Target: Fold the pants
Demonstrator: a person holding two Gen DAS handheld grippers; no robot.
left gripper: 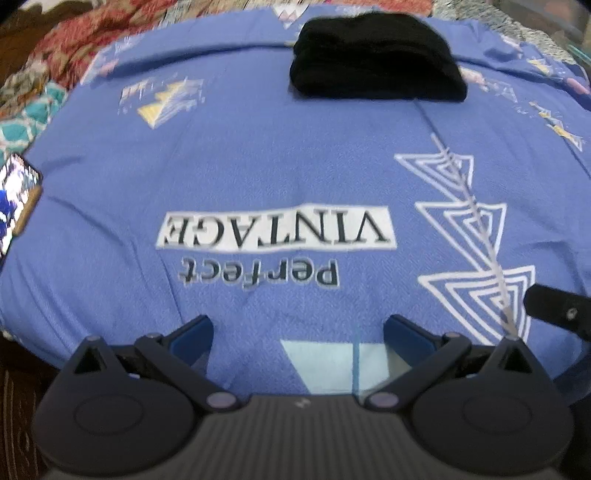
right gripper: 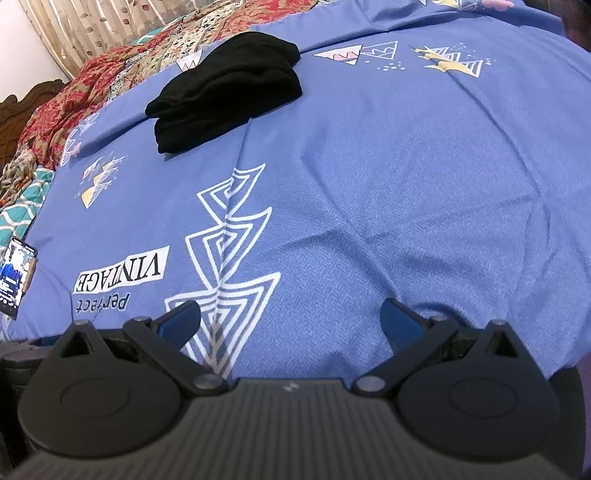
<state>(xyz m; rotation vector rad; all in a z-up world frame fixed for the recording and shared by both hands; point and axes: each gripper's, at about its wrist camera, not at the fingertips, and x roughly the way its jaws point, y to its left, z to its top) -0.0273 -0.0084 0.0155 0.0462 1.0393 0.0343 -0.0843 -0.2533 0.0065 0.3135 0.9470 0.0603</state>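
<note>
Black pants (left gripper: 376,61) lie folded in a compact stack on the blue printed bedsheet (left gripper: 258,155), far from me; they also show in the right wrist view (right gripper: 229,92) at the upper left. My left gripper (left gripper: 298,332) is open and empty, low over the near part of the sheet. My right gripper (right gripper: 290,317) is open and empty, also over the near sheet, well short of the pants. Part of the right gripper (left gripper: 557,312) shows at the left wrist view's right edge.
A phone (left gripper: 16,197) with a lit screen lies at the sheet's left edge, also in the right wrist view (right gripper: 14,277). A red patterned blanket (right gripper: 92,74) and teal cloth (right gripper: 22,210) are bunched beyond the sheet on the left. A curtain (right gripper: 92,26) hangs behind.
</note>
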